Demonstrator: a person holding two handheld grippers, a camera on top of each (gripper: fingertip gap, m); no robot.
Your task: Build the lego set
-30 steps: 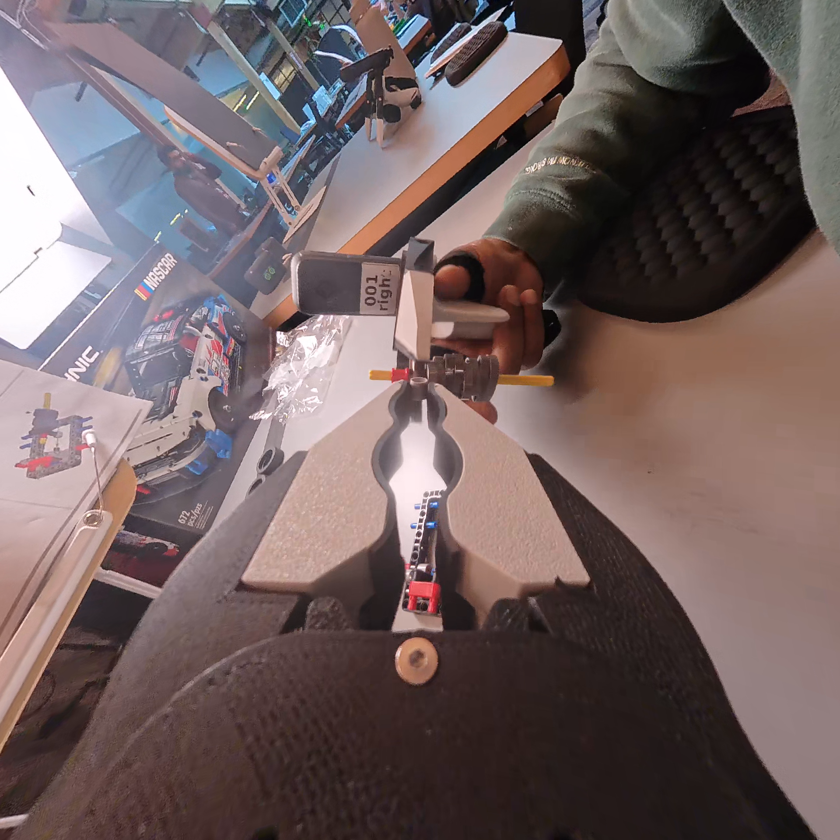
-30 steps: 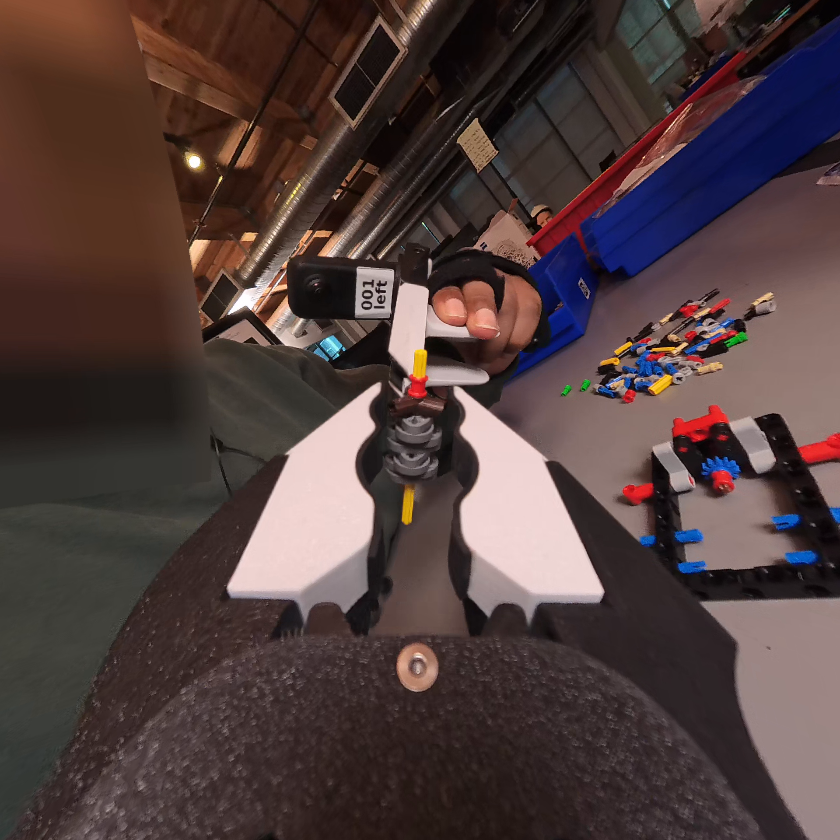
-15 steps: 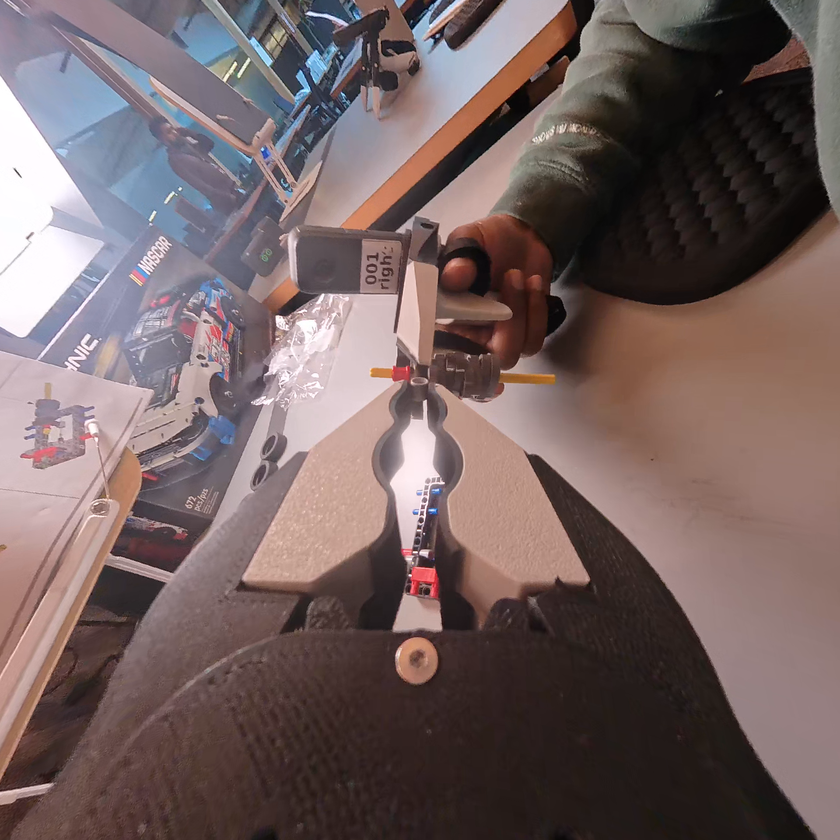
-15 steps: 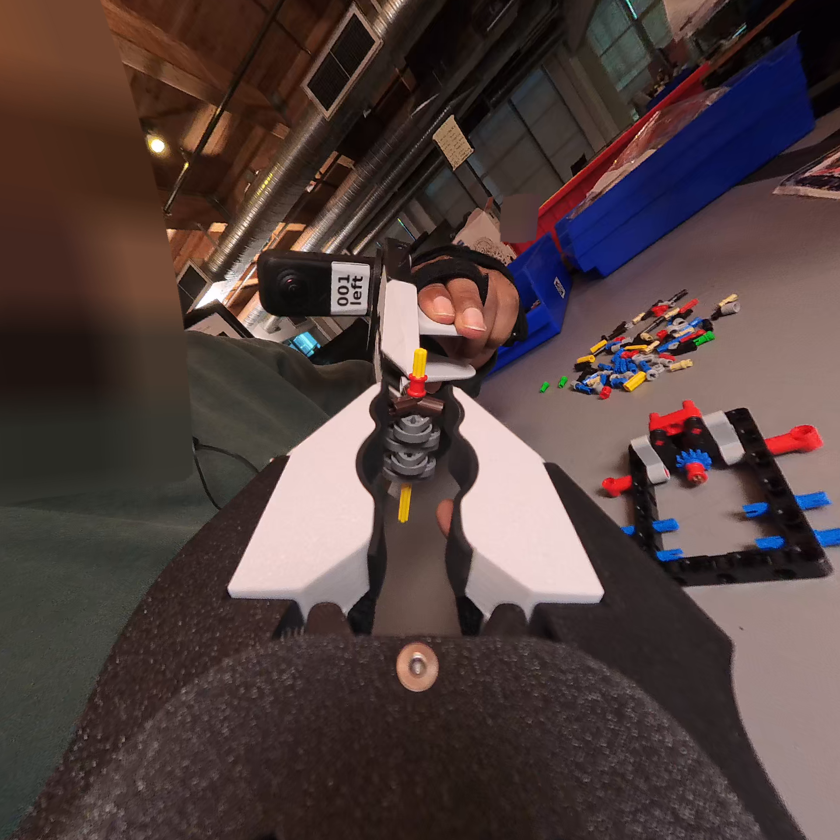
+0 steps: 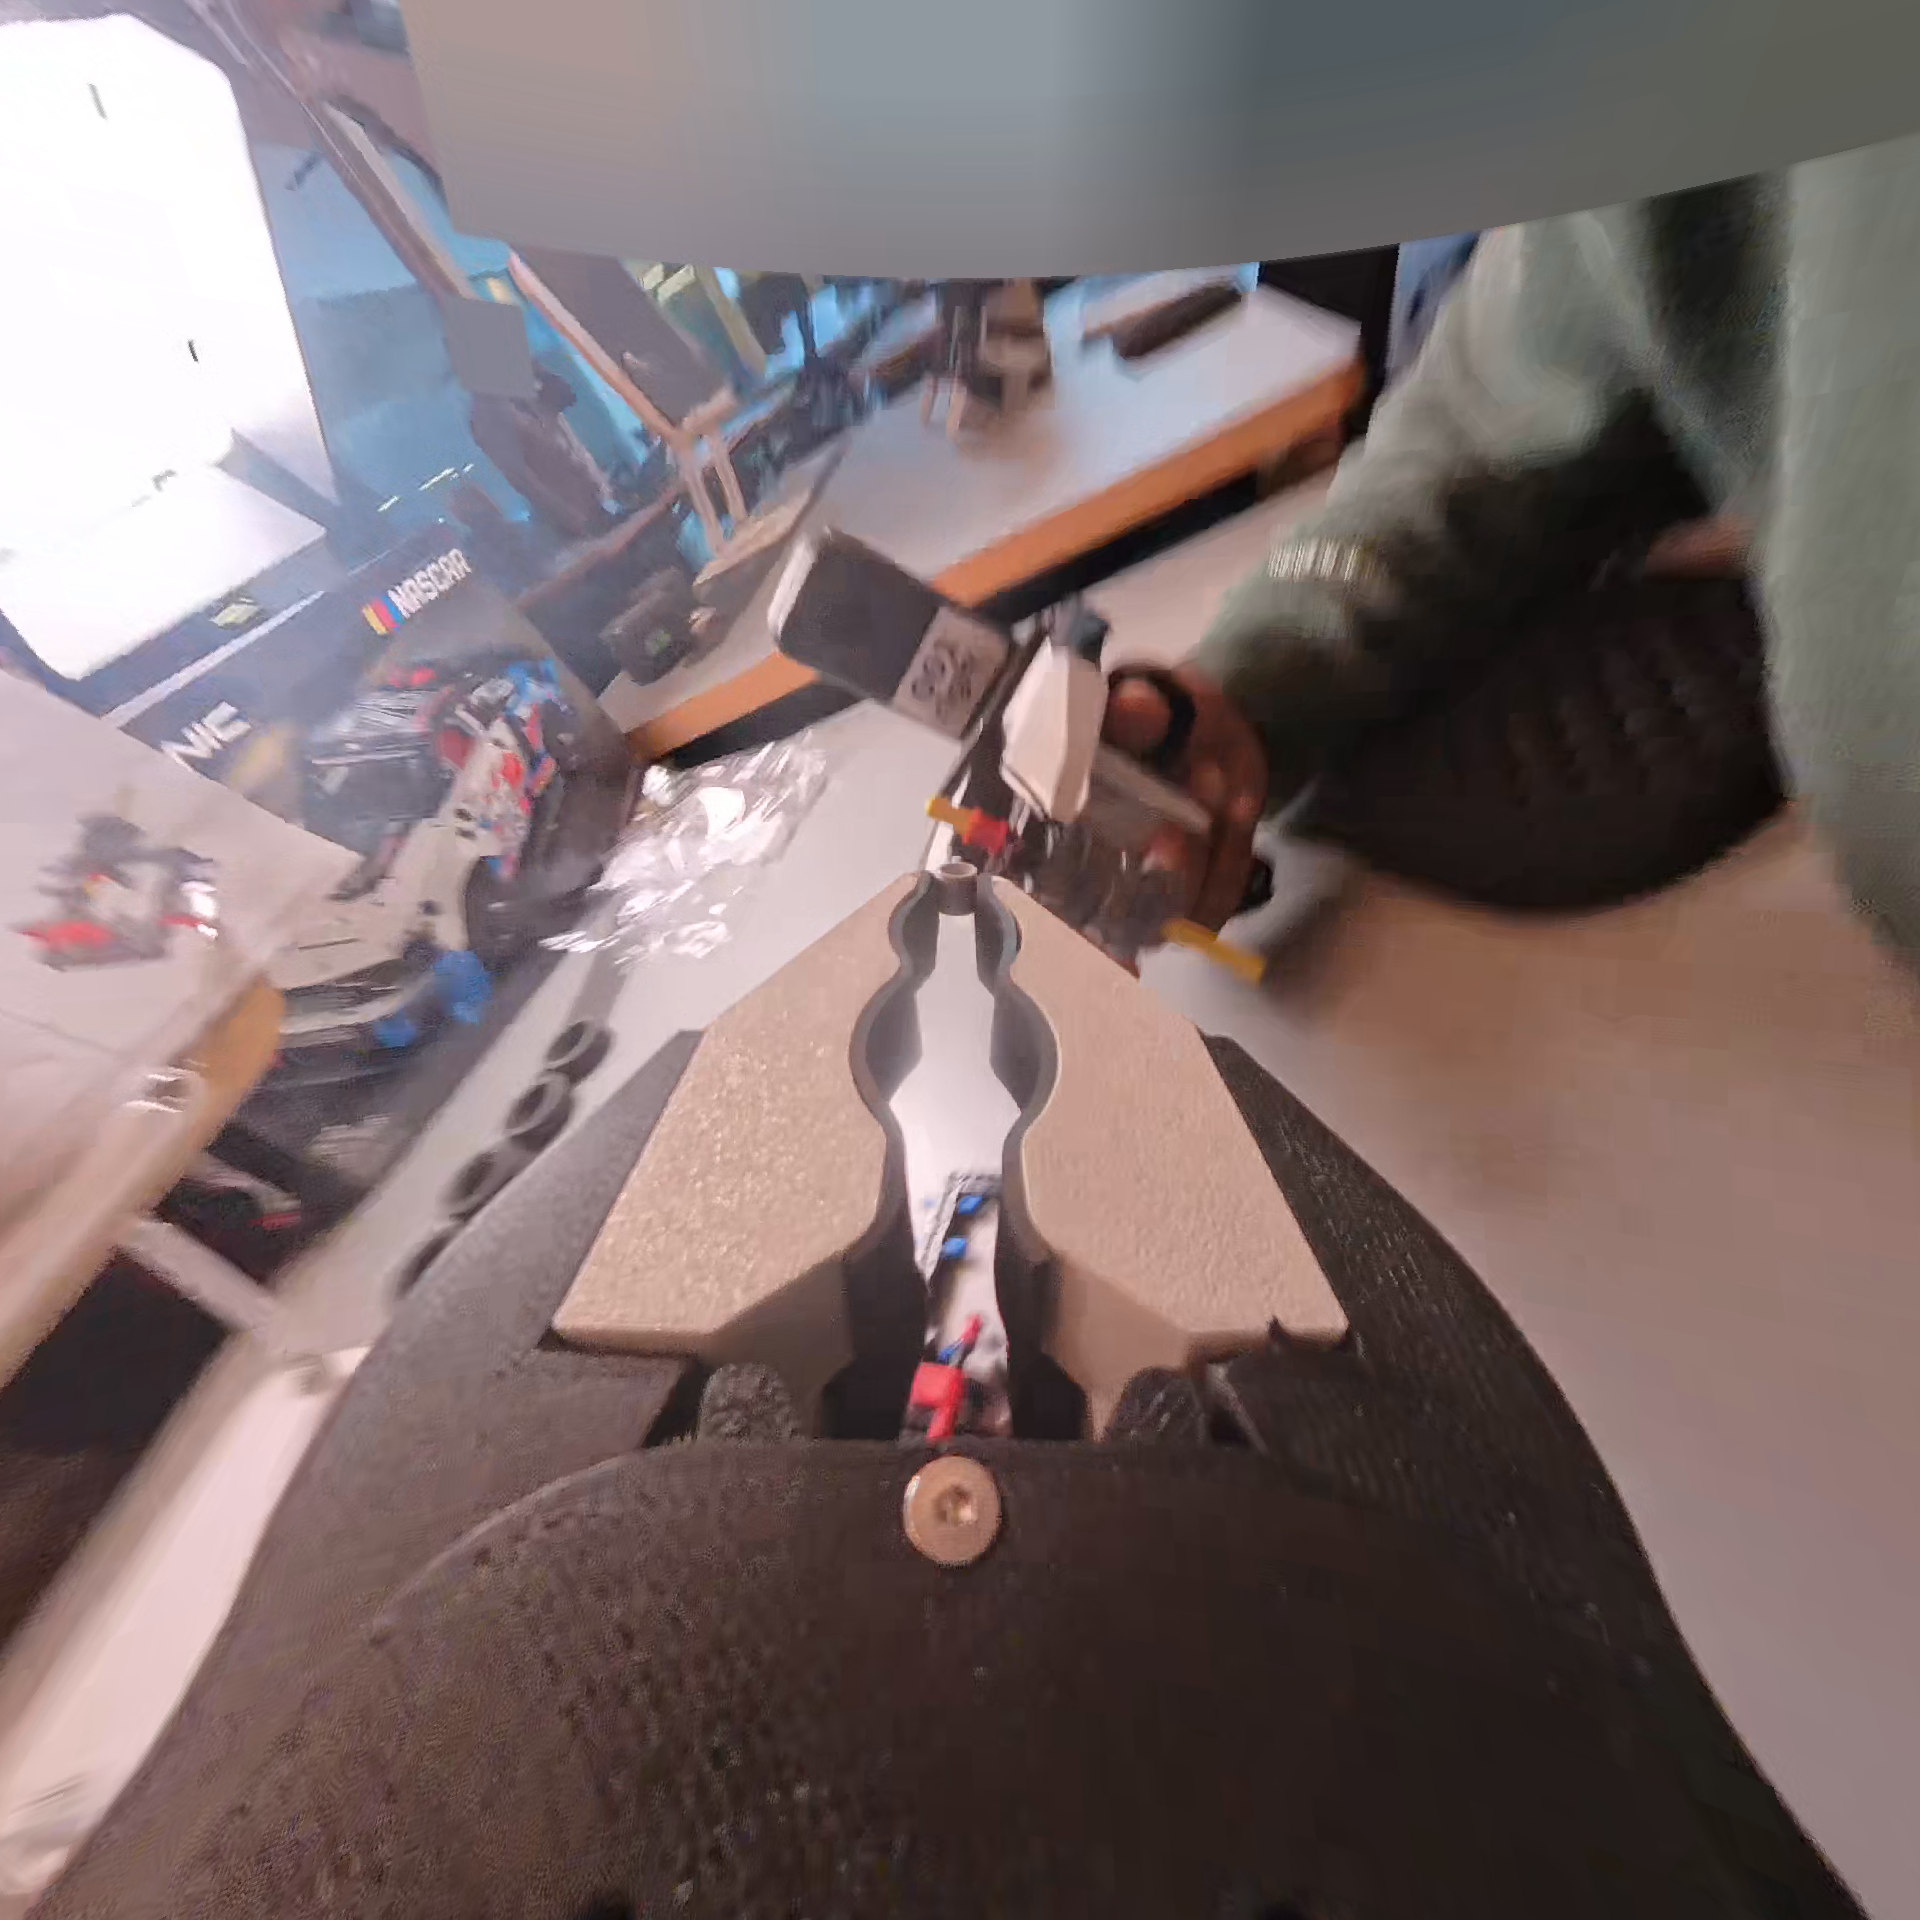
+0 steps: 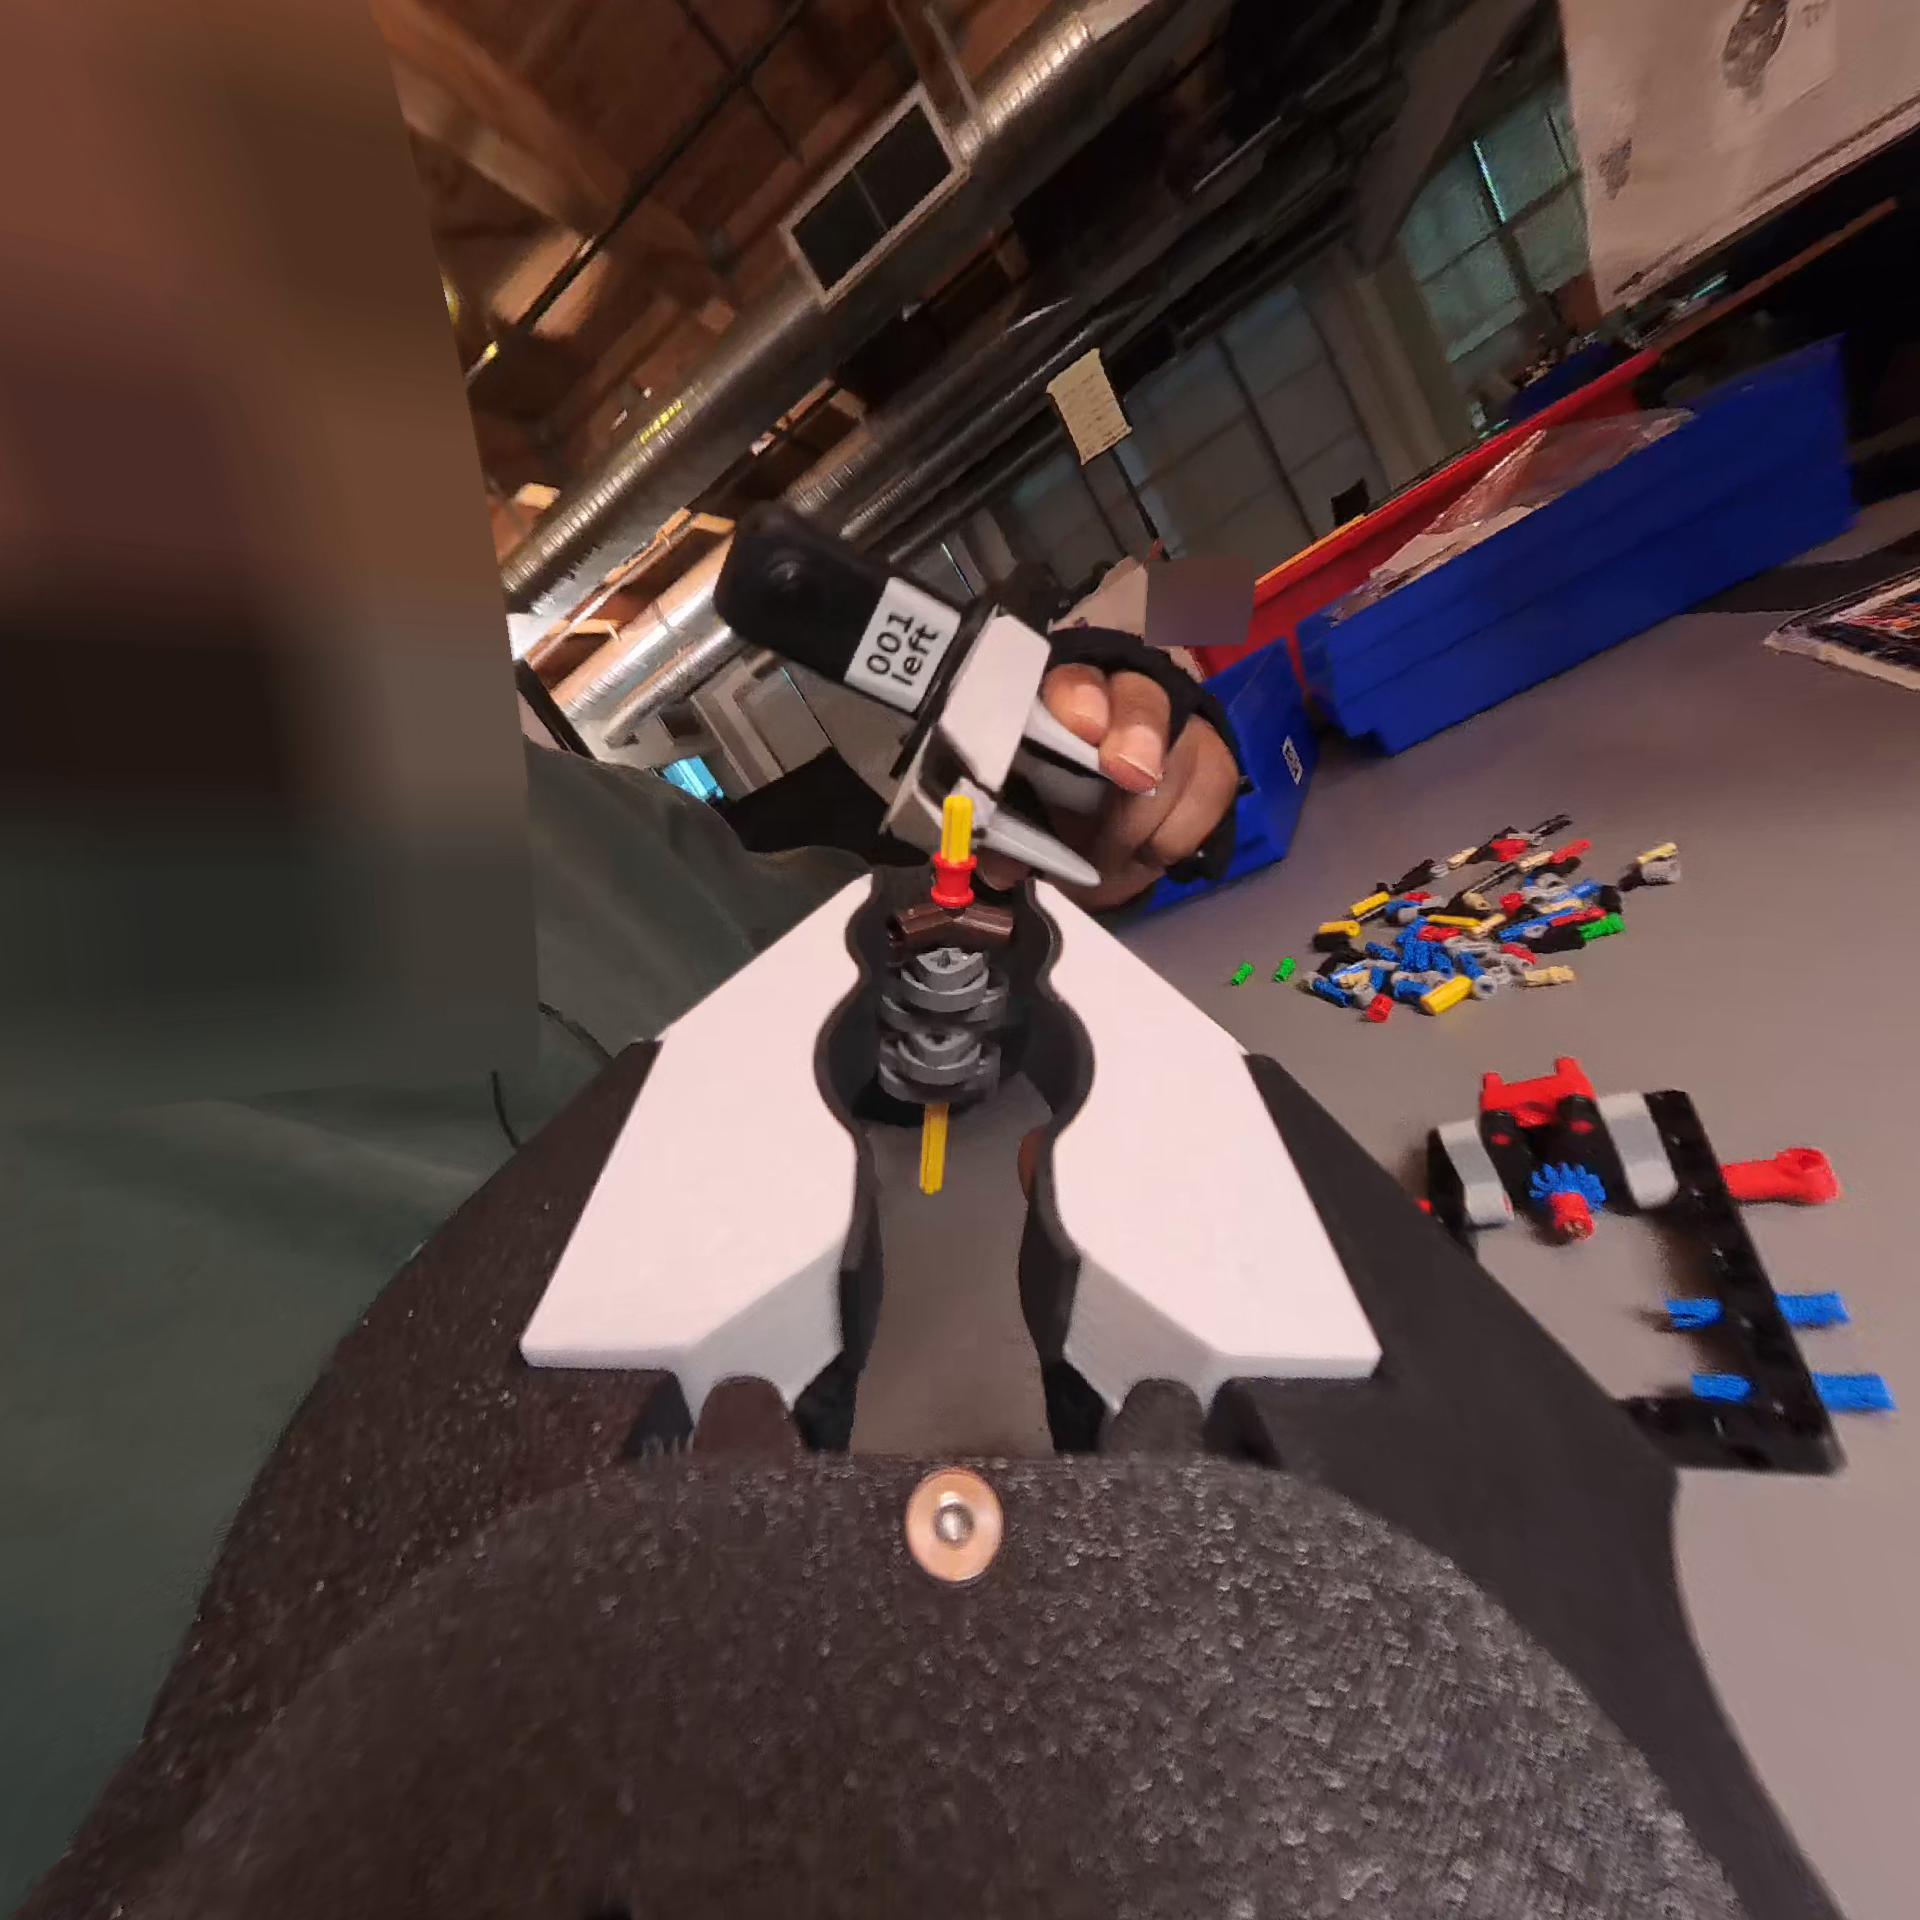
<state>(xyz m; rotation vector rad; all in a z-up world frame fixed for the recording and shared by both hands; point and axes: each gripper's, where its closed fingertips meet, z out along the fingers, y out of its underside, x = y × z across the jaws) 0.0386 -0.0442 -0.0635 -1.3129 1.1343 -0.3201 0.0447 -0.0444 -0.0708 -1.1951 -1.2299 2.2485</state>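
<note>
My right gripper (image 6: 951, 899) is shut on a gear assembly (image 6: 940, 1023): grey gears, a brown piece and a red bush on a yellow axle (image 6: 954, 826). It also shows blurred in the left wrist view (image 5: 1044, 727), with the axle (image 5: 1210, 940) tilted down to the right. My left gripper (image 5: 956, 906) is shut on a small grey piece (image 5: 957, 883) at its tips, just left of and apart from the assembly. In the right wrist view the left gripper (image 6: 997, 748) sits just beyond the axle's top end. A black lego frame (image 6: 1720, 1299) with red, grey and blue parts lies on the table to the right.
A pile of loose lego pieces (image 6: 1455, 940) lies beyond the frame, and blue bins (image 6: 1558, 623) stand at the back. In the left wrist view the set's box (image 5: 416, 727), an instruction booklet (image 5: 104, 883), a clear plastic bag (image 5: 707, 862) and black tyres (image 5: 540, 1091) lie to the left.
The small grey piece in my left gripper met the axle before; now the two are apart. The right gripper and axle have tilted. Both views have swung and blurred.
</note>
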